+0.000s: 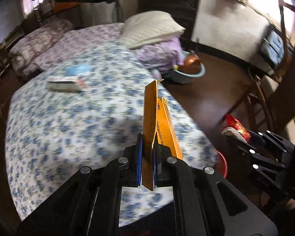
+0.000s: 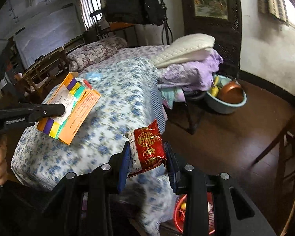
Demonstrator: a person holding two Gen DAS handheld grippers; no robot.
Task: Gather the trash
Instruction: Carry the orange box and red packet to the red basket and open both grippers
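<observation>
Trash was held in both grippers: the left gripper (image 1: 147, 165) was clamped on an opened orange carton (image 1: 157, 122) by one thin flap, and the right gripper (image 2: 147, 167) was closed on a red foil packet (image 2: 150, 147), squeezed between the blue pads (image 2: 123, 167). Risk one, judged: the carton hung from a single cardboard flap, so the flap could bend or slide out of the jaws and the box drop back onto the bed (image 1: 78, 127). Risk two: the foil packet was slick and sat high in the jaws, so it could squirt out. Below and just right of the right jaws a red bin (image 2: 180, 216) showed, partly hidden by the gripper body; a release from off-centre could miss it and land on the floor or bedspread. Motion blur suggested fast movement, which would worsen both slips. Counts: two grippers, both loaded; one orange carton; one red packet; one red bin. Ahead of the left jaws on the bed lay one white box (image 1: 65, 83) and one blue item (image 1: 78, 70) behind it, too blurred to identify. Farther out: one white pillow (image 1: 151, 29), one blue basin (image 1: 186, 72) on the floor.
</observation>
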